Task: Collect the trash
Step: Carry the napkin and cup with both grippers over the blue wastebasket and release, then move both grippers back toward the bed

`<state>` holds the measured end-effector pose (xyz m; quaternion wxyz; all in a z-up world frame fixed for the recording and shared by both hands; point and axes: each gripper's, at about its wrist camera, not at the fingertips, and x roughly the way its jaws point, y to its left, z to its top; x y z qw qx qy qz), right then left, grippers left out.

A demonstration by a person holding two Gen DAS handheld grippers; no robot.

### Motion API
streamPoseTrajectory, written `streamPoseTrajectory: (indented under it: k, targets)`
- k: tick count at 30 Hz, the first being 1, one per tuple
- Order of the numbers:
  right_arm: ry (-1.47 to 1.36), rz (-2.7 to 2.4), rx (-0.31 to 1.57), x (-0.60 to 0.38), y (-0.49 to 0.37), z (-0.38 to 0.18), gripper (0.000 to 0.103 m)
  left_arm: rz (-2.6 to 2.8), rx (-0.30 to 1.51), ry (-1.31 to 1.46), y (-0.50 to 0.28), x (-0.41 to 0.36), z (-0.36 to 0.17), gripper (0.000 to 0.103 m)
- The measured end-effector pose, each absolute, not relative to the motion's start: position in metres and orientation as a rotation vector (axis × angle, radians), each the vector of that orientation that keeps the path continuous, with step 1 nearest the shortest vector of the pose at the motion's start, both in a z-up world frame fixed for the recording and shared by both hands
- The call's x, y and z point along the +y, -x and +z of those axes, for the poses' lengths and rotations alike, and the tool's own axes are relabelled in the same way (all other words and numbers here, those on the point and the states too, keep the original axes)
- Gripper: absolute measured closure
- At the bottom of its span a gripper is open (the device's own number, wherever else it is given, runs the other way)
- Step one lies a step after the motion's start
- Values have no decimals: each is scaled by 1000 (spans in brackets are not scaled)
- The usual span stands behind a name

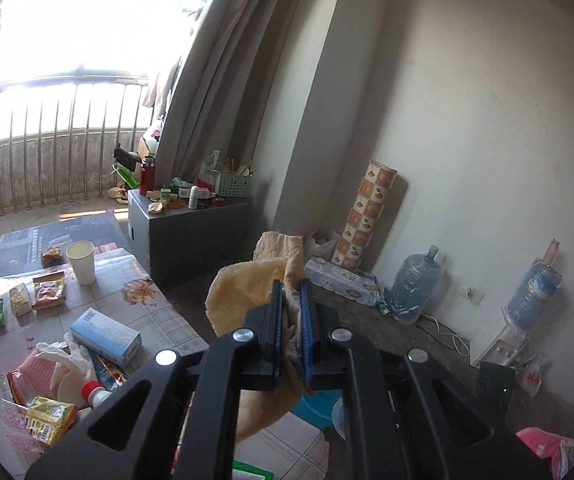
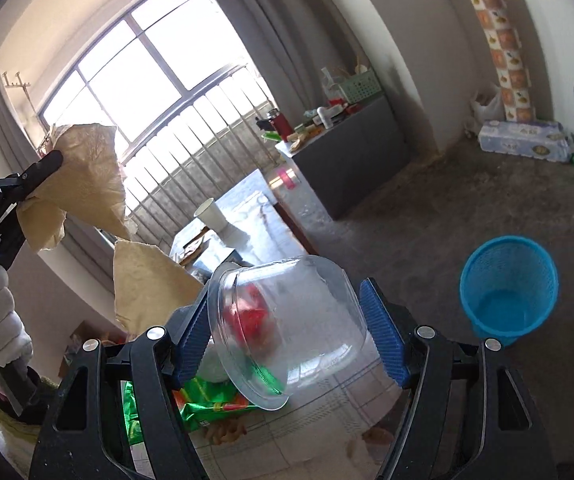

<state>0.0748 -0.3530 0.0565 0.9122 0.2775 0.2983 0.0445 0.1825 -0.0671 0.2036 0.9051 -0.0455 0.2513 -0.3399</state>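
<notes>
The left tool (image 1: pixel 291 312) is clamped on a crumpled yellow-brown paper wrapper (image 1: pixel 243 280), pinched between its blue pads; the paper bulges up and to the left of the fingers and hangs down below them. In the right wrist view the same tool (image 2: pixel 53 160) is lifted high at the left, gripped by a white-gloved hand (image 2: pixel 1 320), with the wrapper (image 2: pixel 87 176) spilling out ahead of its tip.

The right tool (image 2: pixel 287 320) is closed on a clear plastic bowl (image 2: pixel 295 320), tipped on its side, its rim toward the left pad and its rounded bottom toward the right pad; both blue pads press on its walls. Something red shows through the bowl.

A blue mesh bin (image 2: pixel 509 284) stands on the floor to the right of the right tool and ahead of it, well apart from the bowl. Below both tools lies the desk (image 1: pixel 159 304) with a floral cloth, littered with snack packets (image 1: pixel 49 290), a paper cup (image 1: pixel 81 260) and a light blue box (image 1: pixel 105 336), all left of the left tool.
</notes>
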Motion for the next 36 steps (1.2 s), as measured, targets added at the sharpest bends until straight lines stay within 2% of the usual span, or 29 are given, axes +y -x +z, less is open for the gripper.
streamPoseTrajectory:
  k: [5,15,25,26,27,30,36]
  targets:
    - [-630,-69,614,-410,-59,34,36,-805,683,30,-219,-164,173,95]
    - [-752,-278,663,-504,-66,-29,36,-931,999,-51,-283,-357,76,95]
    - [-948,-367,776,-577,-113,-135,36,-920,1209,-167,-325,-471,-58,94]
    - [-957,-383,790,-581,-118,-147,36,-898,1237,-181,-330,-477,-74,93]
    - [-968,-390,797,-586,-125,-158,36,-880,1265,-194,-330,-482,-90,87]
    - [-1009,-413,837,-597,-143,-193,36,-809,1342,-233,-339,-487,-129,64]
    - [-1059,-413,984,-607,-184,-256,34,-752,1378,-177,-350,-465,-136,56]
